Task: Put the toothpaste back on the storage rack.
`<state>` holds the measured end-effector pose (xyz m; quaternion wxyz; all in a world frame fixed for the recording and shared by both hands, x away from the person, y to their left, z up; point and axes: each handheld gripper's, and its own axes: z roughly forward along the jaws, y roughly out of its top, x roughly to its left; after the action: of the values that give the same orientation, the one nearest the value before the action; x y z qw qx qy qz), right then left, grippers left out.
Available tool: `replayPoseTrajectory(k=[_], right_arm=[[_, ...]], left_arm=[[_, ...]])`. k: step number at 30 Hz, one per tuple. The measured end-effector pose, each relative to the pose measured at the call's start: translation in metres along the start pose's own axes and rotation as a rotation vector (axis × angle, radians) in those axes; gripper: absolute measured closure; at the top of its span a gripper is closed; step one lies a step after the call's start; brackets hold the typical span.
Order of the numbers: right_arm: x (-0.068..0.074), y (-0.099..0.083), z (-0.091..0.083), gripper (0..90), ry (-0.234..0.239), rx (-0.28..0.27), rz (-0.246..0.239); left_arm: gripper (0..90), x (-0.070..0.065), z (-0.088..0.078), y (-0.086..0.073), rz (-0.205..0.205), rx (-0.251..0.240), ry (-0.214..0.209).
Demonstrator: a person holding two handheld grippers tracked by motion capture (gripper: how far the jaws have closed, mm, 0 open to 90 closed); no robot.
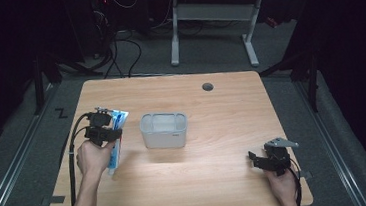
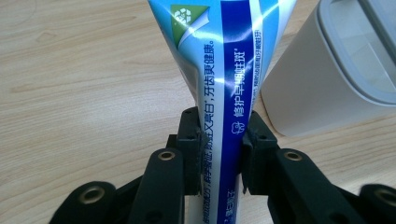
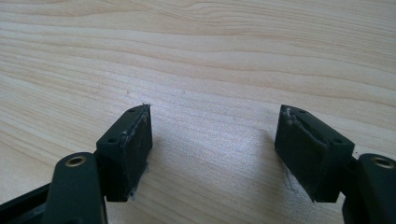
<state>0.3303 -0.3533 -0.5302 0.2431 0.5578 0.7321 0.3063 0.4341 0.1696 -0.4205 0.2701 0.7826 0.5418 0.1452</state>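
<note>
Near edge of the high view: I see my right hand (image 1: 282,183) at lower right with the right gripper (image 1: 257,157) sitting low over the wooden table (image 1: 221,109). Its own view shows both black pads (image 3: 135,140) standing wide apart, nothing between them, bare wood grain under and ahead.

Lower left of the high view: my left hand (image 1: 93,158) carries the left gripper (image 1: 110,122), cable (image 1: 71,168) trailing down toward the bottom edge. It's clamped on a blue-and-white toothpaste tube (image 1: 116,144). The tube runs lengthwise up the frame, one end near my hand, the flat crimped end up at mid-left beyond the gripper body. I can't tell from above whether the tube clears the table or rests on it.

Left gripper view: jaws narrow, pads (image 2: 191,140) pressing both sides of the toothpaste tube (image 2: 224,70), tube dented at the left pad. Tube runs from bottom centre straight up out of the top edge, widening as it goes. Chinese print runs along it, green recycling mark at upper centre.

Further in: translucent grey-white plastic bin (image 1: 164,130) at frame centre in the high view, just right of the tube, not touching it. In the left gripper view the bin (image 2: 327,79) fills the upper right, close beside the tube.

Far edge: round cable grommet (image 1: 207,87) in the tabletop at upper centre.
</note>
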Motion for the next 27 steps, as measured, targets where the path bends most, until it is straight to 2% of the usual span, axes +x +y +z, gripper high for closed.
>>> replayPoseTrajectory(k=[3,15,27], right_arm=[[0.000,0.000,0.000,27.6,0.000,0.000,0.000],[0.000,0.000,0.000,27.6,0.000,0.000,0.000],[0.000,0.000,0.000,27.6,0.000,0.000,0.000]], left_arm=[[73.3,-0.001,-0.004,0.000,0.009,-0.009,-0.002],[73.9,-0.005,-0.021,0.001,0.012,-0.104,-0.022],[74.0,-0.009,-0.033,0.002,0.014,-0.164,-0.095]])
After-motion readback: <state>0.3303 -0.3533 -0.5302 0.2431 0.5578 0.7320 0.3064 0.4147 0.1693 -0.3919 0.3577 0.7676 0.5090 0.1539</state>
